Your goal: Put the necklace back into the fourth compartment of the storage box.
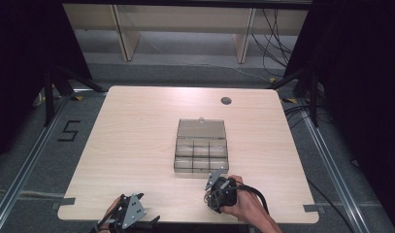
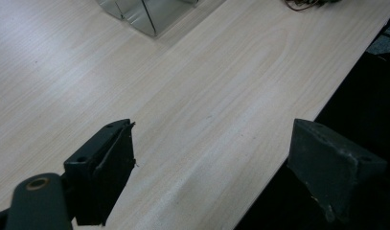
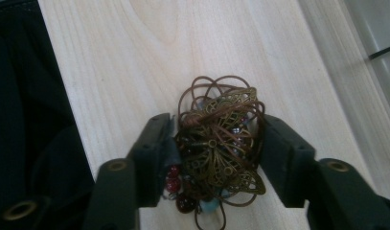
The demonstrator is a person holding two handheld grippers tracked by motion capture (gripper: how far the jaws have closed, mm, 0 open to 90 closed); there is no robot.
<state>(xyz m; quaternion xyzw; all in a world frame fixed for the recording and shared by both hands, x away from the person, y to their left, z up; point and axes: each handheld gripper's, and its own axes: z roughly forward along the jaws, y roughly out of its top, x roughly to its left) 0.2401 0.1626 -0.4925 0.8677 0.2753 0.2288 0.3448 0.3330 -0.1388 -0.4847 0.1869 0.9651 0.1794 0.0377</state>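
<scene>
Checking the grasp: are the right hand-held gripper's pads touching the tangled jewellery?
Touching. In the right gripper view, both pads press the sides of the jewellery bundle.

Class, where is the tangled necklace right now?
The necklace sits between the jaws of the right gripper, on the table near its front edge, just in front of the clear box.

Pale wood-grain table point(image 1: 137, 145), round cable hole point(image 1: 226, 101) near far edge; grey floor point(image 1: 30, 145) with metal rails point(image 1: 20, 179) either side, black "5" mark point(image 1: 69, 131); black curtains point(image 1: 20, 48) flanking; light wooden shelving point(image 1: 185, 24) behind; cables point(image 1: 272, 43) trailing far right.
</scene>
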